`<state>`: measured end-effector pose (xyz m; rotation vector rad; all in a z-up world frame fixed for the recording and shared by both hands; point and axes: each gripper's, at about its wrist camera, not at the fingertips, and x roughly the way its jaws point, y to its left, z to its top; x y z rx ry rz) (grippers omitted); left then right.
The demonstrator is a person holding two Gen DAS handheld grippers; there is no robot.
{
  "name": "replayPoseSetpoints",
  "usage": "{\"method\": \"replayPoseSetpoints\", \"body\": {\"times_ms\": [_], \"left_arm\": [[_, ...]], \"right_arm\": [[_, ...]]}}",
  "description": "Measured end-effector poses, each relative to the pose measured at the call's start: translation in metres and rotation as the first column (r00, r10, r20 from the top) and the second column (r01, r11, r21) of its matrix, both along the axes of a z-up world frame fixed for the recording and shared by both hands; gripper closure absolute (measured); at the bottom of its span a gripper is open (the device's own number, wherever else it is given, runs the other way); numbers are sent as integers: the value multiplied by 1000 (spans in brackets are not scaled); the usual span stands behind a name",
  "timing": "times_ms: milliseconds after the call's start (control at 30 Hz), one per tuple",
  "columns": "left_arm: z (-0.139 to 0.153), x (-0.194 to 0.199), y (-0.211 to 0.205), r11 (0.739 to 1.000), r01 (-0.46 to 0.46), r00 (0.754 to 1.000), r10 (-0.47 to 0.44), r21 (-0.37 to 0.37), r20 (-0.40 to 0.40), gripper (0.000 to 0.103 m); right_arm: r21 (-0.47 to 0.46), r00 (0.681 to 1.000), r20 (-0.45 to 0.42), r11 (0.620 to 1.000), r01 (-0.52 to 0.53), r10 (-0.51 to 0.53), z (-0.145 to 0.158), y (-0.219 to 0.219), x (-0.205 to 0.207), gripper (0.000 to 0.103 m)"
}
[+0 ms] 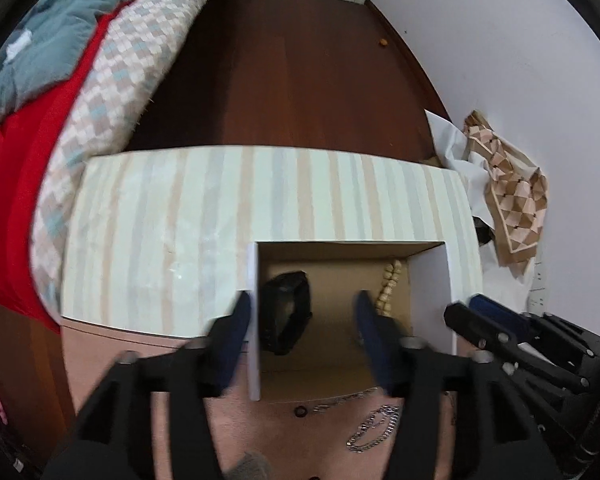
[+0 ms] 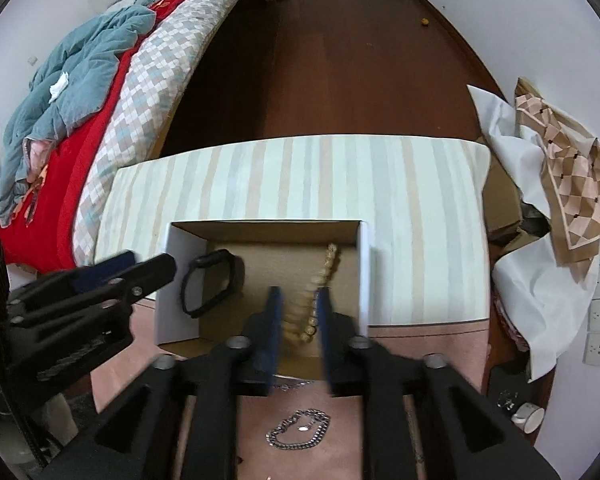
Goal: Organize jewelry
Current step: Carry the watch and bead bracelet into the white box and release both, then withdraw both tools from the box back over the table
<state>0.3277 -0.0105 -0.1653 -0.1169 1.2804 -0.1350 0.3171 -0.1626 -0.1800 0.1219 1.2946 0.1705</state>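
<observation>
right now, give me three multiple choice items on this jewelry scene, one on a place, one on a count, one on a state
1. Where does the black watch lie?
A. on the bed
B. in the left part of the box
C. on the floor

2. How many pieces lie inside the box?
A. two
B. four
C. none

3. How do the right gripper jaws stand?
A. shut on the silver chain
B. shut on the watch
C. apart, around the near end of the bead bracelet

Key: 1 B, it rests beside the left wall. 2 A, only watch and bead bracelet are inside. 3 C, gaps show between the beads and both jaws.
</observation>
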Motion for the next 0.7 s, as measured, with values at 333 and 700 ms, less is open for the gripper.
{"method": "replayPoseSetpoints", "body": {"times_ms": [333,700], "left_arm": [[21,-40,21,975,-87,986,56,202,157,5],[30,-81,26,961,-125,973,69,246,222,3]], "right_arm": [[-166,999,30,986,23,-18,8,0,-34,9],[-194,996,79,980,50,-35,13,2,-67,2]]}}
